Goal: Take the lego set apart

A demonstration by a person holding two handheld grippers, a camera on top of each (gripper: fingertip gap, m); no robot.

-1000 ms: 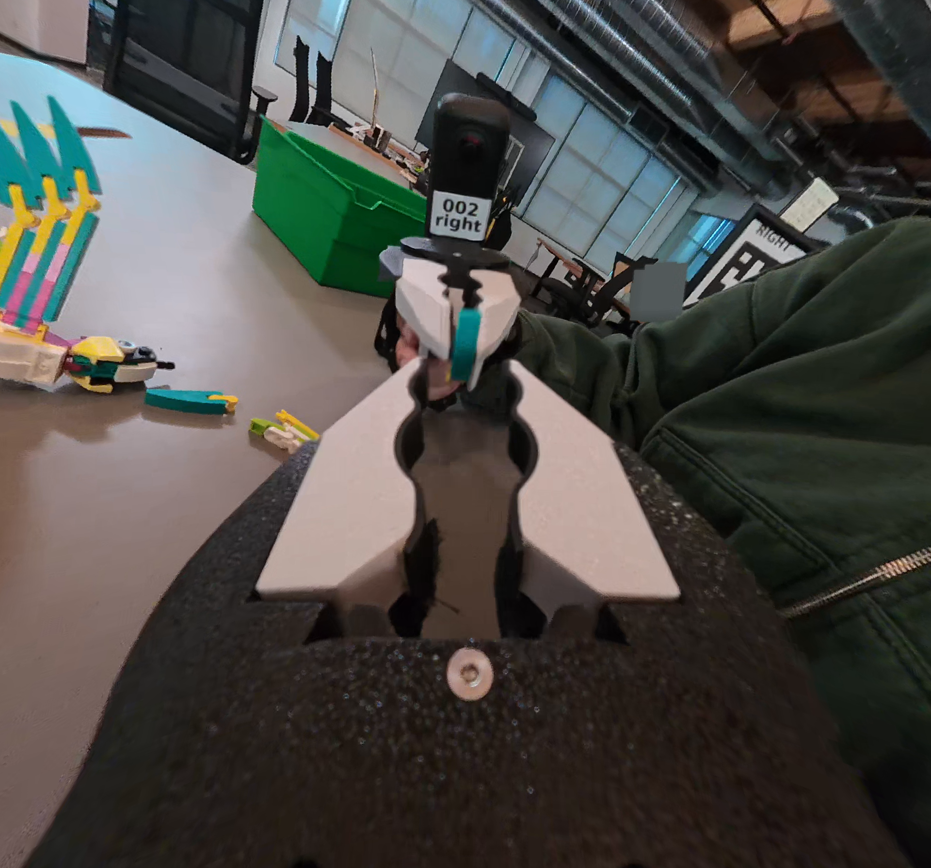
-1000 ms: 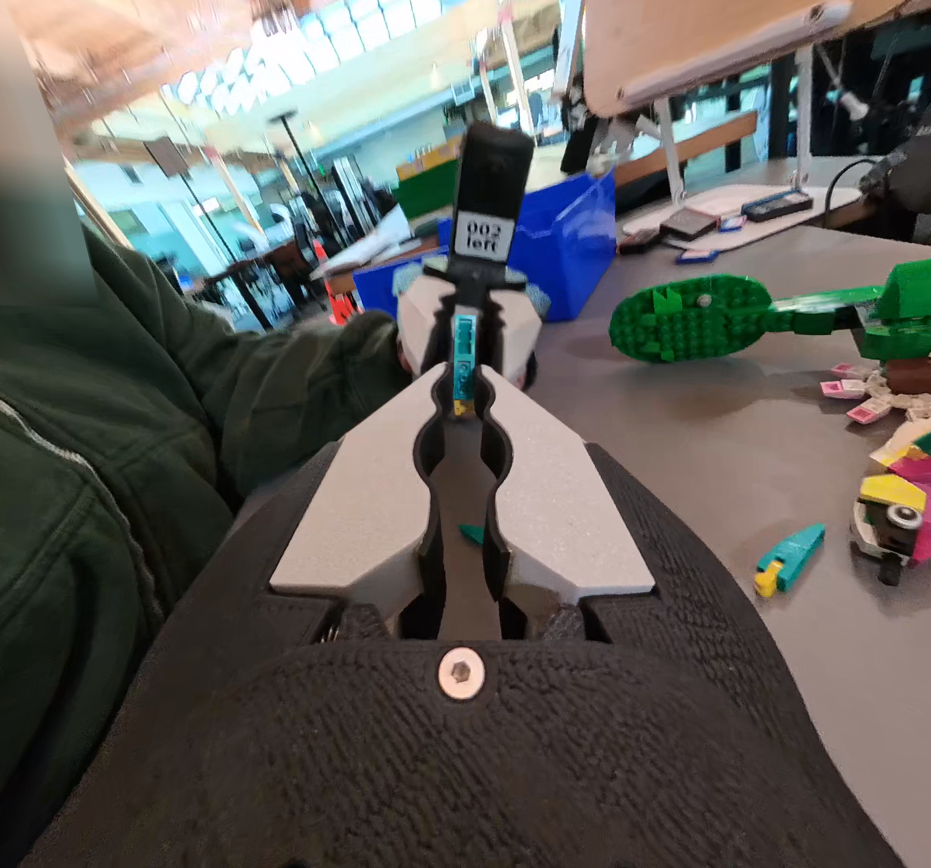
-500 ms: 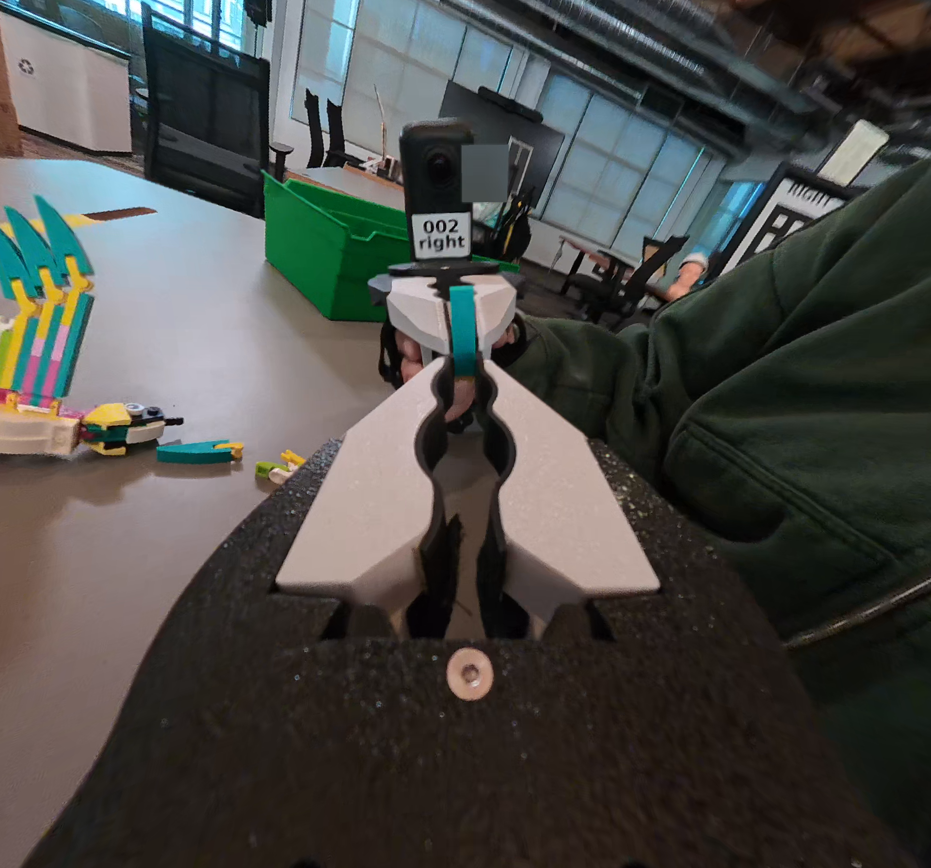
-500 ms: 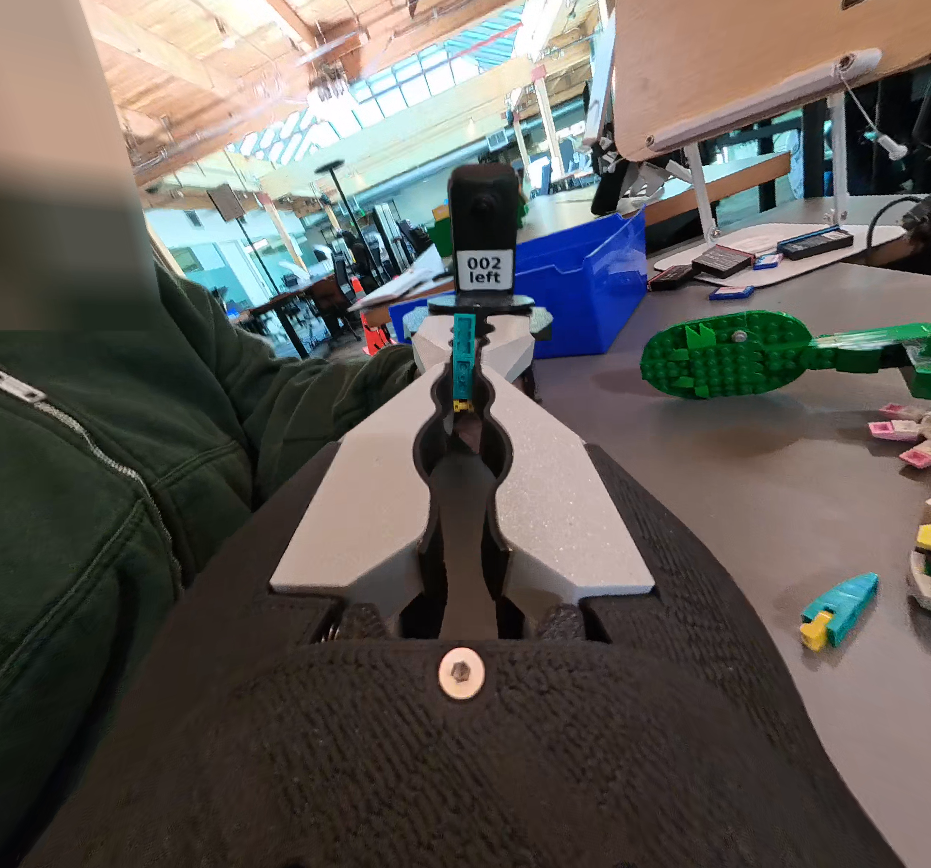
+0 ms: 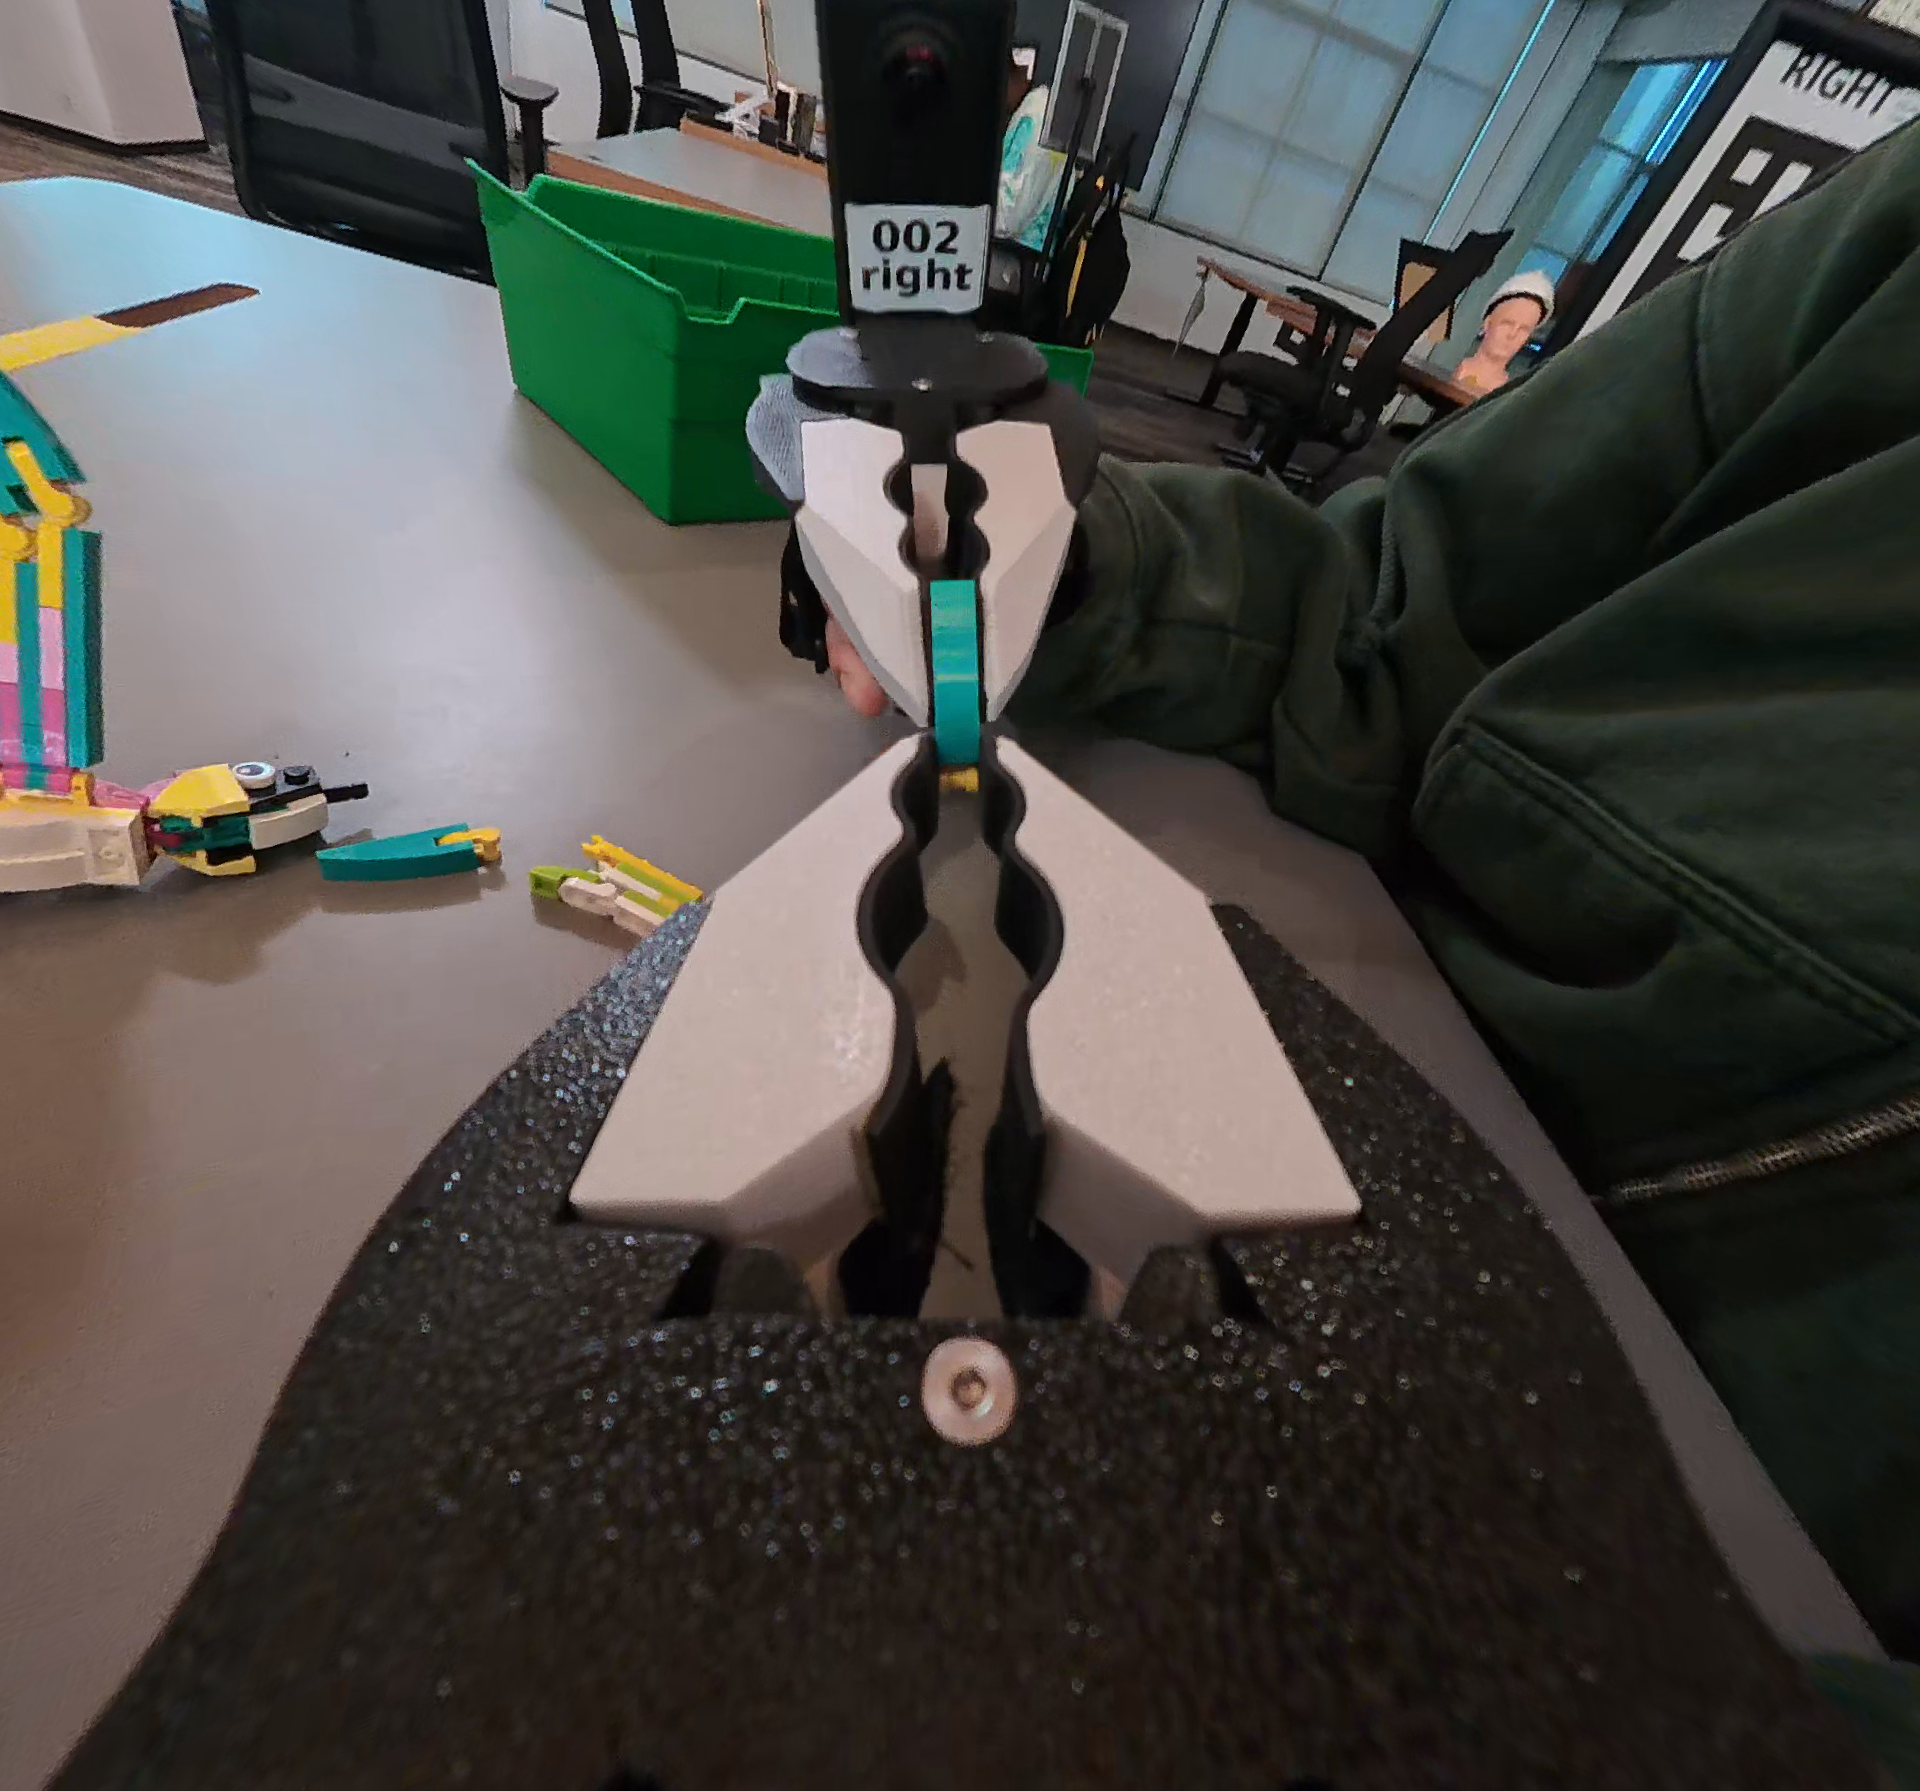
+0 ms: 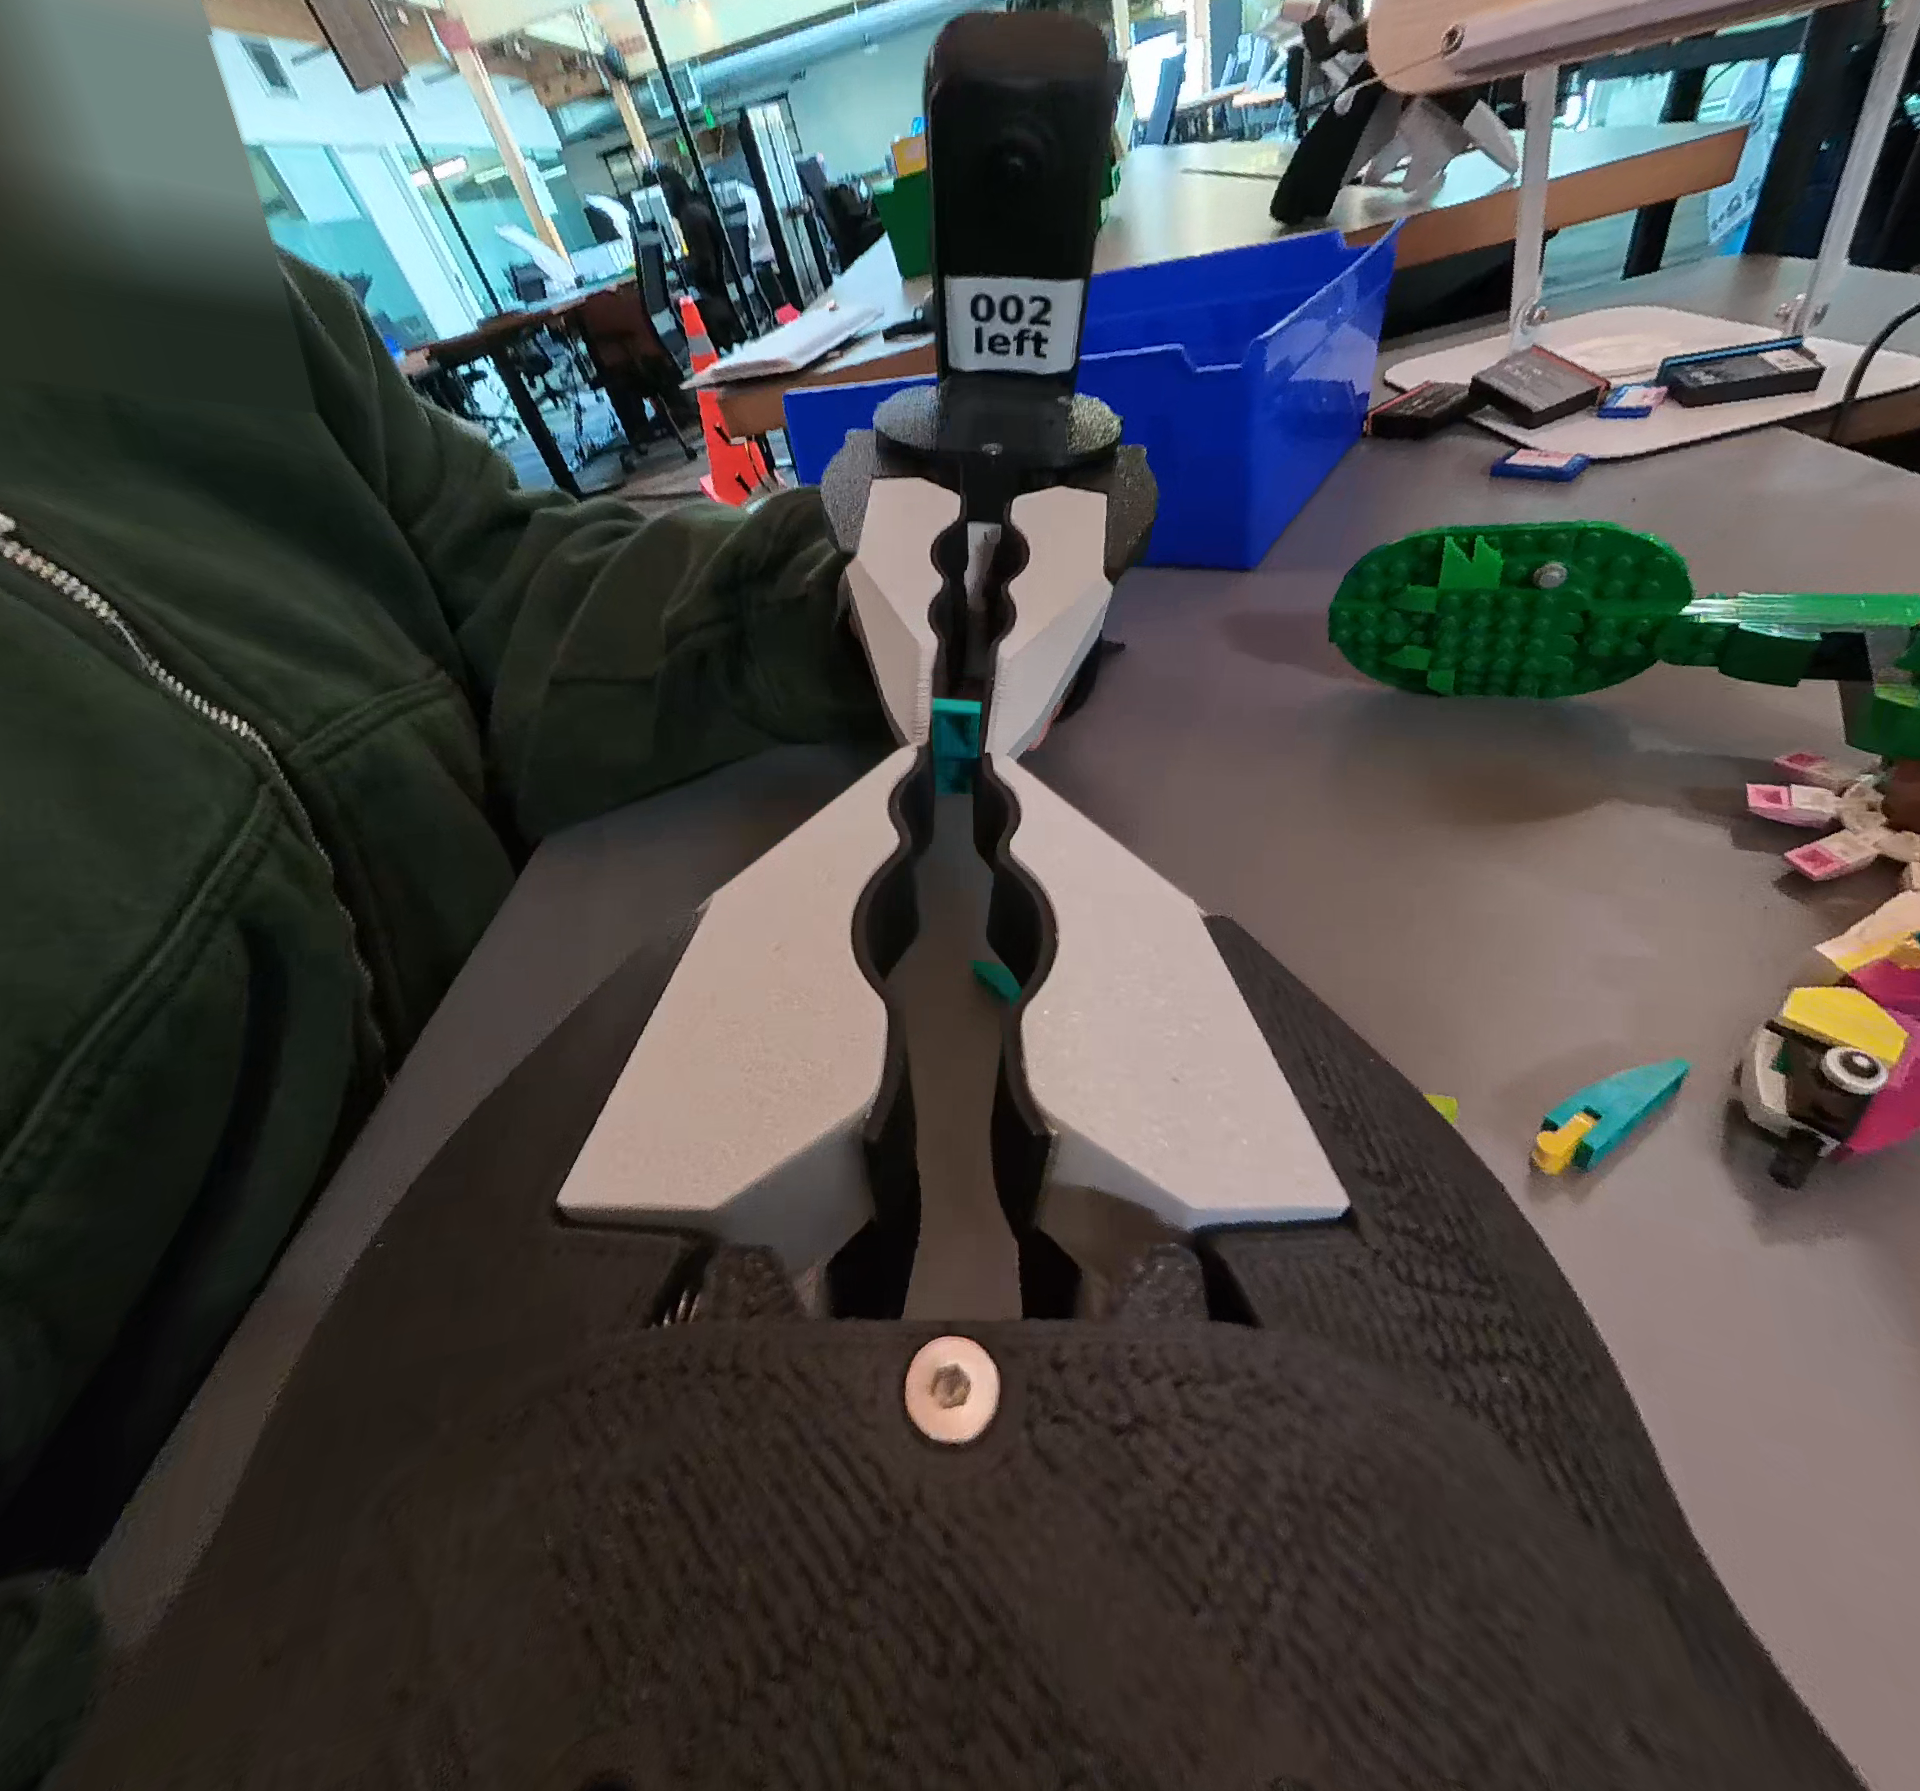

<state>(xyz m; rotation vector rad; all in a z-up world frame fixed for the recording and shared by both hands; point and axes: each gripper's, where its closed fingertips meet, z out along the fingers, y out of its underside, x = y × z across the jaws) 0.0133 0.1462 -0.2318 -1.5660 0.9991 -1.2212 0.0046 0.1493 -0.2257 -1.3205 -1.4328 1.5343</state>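
Both tools, the left tool [image 5: 954, 762] and right tool [image 6: 956, 770], are pinching shut at 12 o'clock on one small, light, rigid teal plastic lego piece [image 5: 954, 666] above the bench [image 5: 416, 598]; opposite ends suit gripping best.

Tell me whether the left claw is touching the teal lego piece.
Touching. In the left wrist view the left claw has its fingertips closed on the lower end of the teal lego piece, while the right claw grips its upper part.
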